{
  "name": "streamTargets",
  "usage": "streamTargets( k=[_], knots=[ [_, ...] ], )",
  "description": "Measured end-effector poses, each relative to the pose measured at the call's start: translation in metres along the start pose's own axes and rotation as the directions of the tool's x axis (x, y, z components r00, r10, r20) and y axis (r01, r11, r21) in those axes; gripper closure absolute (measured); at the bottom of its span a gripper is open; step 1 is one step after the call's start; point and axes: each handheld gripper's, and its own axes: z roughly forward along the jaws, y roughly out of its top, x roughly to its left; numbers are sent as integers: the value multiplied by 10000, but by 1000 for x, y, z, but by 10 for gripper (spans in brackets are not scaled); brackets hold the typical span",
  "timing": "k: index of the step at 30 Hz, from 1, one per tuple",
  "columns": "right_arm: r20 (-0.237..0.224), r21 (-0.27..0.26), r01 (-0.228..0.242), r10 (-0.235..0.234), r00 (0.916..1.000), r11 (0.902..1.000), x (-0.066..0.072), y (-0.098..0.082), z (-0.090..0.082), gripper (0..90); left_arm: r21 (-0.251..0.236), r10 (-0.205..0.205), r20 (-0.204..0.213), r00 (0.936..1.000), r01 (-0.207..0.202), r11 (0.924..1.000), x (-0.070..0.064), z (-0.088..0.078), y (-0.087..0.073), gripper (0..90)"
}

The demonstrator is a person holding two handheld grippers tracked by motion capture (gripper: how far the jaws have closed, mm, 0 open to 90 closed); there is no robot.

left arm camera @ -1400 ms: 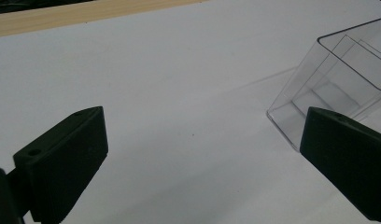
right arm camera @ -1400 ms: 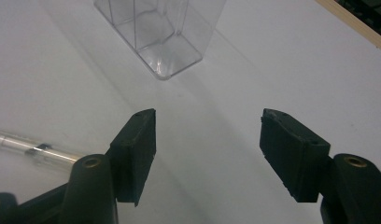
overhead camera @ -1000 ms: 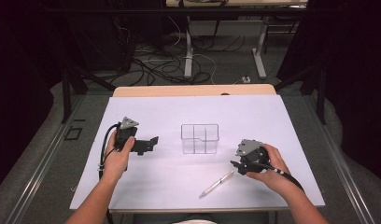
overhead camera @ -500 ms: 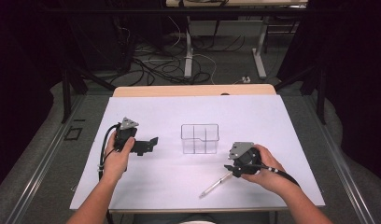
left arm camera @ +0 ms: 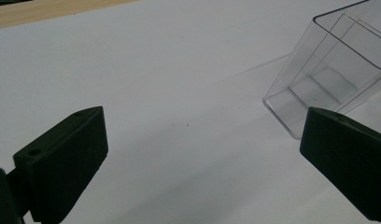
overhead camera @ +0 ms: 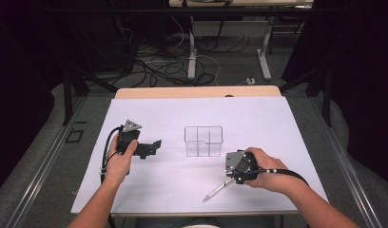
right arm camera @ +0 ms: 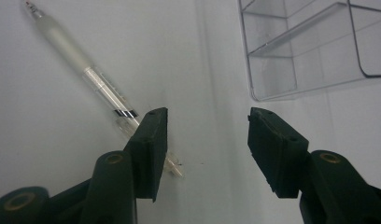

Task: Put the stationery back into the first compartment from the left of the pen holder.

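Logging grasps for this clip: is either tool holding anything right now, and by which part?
Nothing is held. The right tool is open over the pen, one jaw crossing its end; the left tool is open.

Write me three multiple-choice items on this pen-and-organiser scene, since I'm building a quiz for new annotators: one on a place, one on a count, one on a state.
1. Where does the pen lie?
A. Inside the clear organiser
B. On the white table sheet, by the right gripper
C. Under the left gripper

2. How many compartments does the clear organiser show in the high view?
A. One
B. Three
C. Six

3. How stand the right gripper jaws?
A. Apart, nothing clamped between them
C. Clamped on the organiser wall
B. Fully shut

Key: 1 B, the pen rests flat on the sheet, its end passing under one jaw in the right gripper view. 2 B, dividers split it into three cells. 3 A, bare sheet shows between the jaws, which have just been closing; the pen lies beside and under the left one, not between them.
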Motion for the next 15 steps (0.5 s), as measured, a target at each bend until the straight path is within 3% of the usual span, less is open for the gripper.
streamTargets(
  k=[10, 15],
  knots=[
    [-382, 83, 1209, -1205, 9920, 9926, 7, 15, 3, 473, -20, -79, 25, 10000, 79, 10000, 0, -1, 0, 8],
    [-673, -74, 1780, -1781, 9817, 9840, 10, 25, 4, 527, -31, -14, 0, 10000, 14, 10000, 0, 0, 0, 8]
  ],
)
